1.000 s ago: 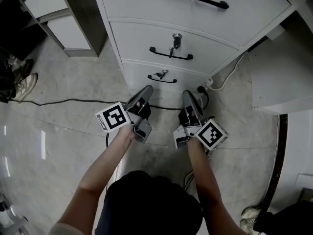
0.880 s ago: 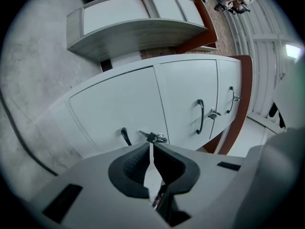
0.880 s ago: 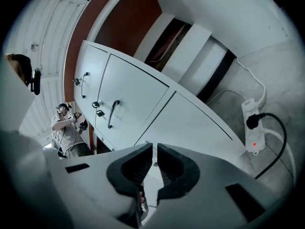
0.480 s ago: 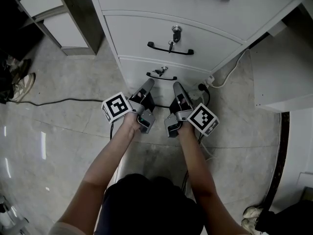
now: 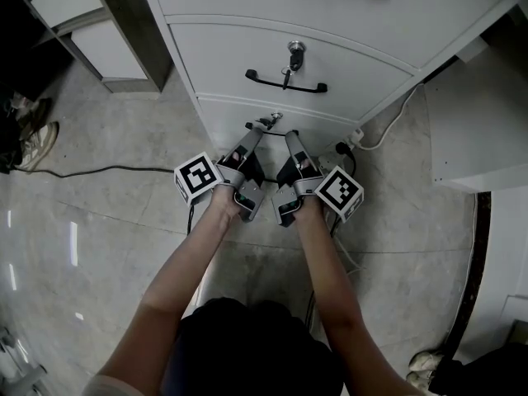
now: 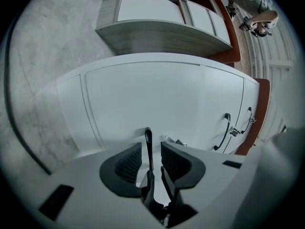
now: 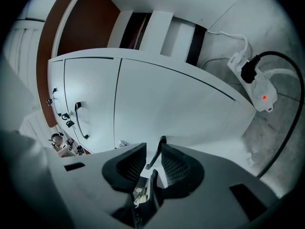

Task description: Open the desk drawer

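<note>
Head view: low at white drawer unit [image 5: 186, 64]; bottom drawer [image 5: 221, 120] shut, lowest of three, next to floor [image 5: 124, 221]; left tongs [image 5: 259, 132] and right tongs [image 5: 290, 137] side by side at its black handle [image 5: 272, 130], lock w/ key [image 5: 270, 120] just above.

Left gripper view: left tongs [image 6: 151, 146] wide, just been spreading; handle bar [image 6: 148, 138] upright between pads w/ gaps either side, not pinched; upper handles [image 6: 224, 132] off to right.

Right gripper view: right tongs [image 7: 153, 151] apart round same bar [image 7: 162, 140], nearer one pad, no squeeze evident; only here power strip [image 7: 252, 87] w/ red light and plug; both tongs together on one handle in head view alone.

Judged: bar prob. stiff metal, thin, smooth, so apt to slip; drawer likely easy on runners unless locked, can't tell; best pinched toward each end of bar, pulled straight and level.
</note>
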